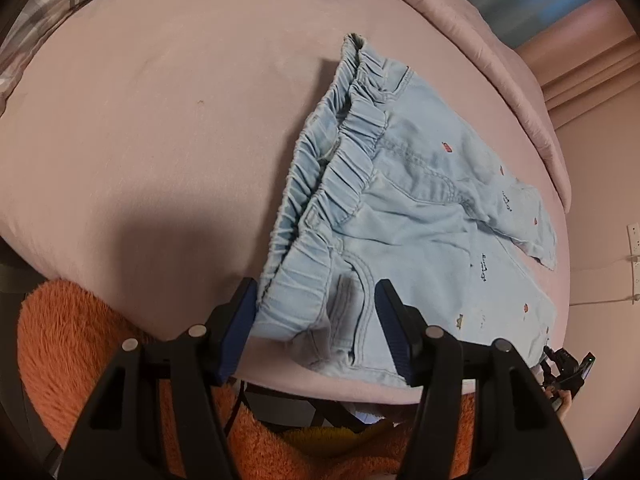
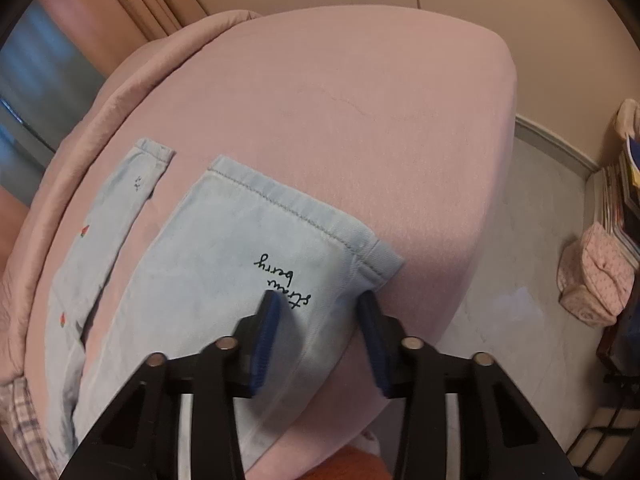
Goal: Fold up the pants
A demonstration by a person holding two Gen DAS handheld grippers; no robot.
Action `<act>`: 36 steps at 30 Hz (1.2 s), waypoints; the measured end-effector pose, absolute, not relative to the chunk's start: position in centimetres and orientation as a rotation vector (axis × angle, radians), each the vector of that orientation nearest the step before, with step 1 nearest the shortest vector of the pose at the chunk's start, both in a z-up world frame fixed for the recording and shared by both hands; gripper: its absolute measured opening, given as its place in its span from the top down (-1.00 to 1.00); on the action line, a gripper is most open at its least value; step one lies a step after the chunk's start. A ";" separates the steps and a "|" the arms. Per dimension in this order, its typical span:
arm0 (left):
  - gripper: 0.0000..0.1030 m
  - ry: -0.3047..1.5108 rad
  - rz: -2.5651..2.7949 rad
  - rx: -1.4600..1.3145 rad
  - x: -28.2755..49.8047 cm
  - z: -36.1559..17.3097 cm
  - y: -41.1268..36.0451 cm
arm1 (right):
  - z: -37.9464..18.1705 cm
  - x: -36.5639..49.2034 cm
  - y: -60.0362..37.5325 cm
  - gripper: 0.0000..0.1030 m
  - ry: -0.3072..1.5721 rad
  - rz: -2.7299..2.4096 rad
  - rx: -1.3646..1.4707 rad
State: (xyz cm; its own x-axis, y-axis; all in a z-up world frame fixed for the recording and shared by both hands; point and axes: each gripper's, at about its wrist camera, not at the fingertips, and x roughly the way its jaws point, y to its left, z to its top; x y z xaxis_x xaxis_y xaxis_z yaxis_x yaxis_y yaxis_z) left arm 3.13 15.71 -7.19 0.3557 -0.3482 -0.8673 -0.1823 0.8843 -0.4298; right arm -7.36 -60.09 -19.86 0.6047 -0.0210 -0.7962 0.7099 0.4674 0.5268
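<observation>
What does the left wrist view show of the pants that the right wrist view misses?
Only the left wrist view shows the gathered elastic waistband, with the left tongs straddling its near corner. Only the right wrist view shows the stitched leg hem and the "straw berry" lettering, with the right tongs around that leg's corner. Both show the light blue pants lying flat on the pink bed cover.

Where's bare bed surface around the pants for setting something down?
Free: the wide pink bed beyond the waistband, and the stretch past the leg hems toward the far edge. Crowded: near edge, where the left gripper and right gripper straddle denim.
</observation>
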 end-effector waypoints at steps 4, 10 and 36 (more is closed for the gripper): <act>-0.19 1.212 -0.106 -0.556 2.9 -6.6 16.4 | -19.6 -7.0 -60.0 0.72 0.804 -0.503 0.975; -0.27 1.235 -0.051 -0.495 2.2 -5.6 15.7 | -19.4 -6.9 -60.0 0.73 0.796 -0.503 0.984; 0.68 0.812 -0.058 -0.626 4.1 1.5 19.5 | -8.6 -3.5 -59.0 0.89 0.544 -0.256 0.936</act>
State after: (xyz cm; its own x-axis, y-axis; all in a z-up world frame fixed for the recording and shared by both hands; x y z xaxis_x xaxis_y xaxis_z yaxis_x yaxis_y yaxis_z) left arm 4.14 19.47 1.45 0.6965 -0.2810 -0.6602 -0.1841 0.8193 -0.5429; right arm -3.53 -59.03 -8.65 0.8373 0.0229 -0.5463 0.4357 0.5759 0.6918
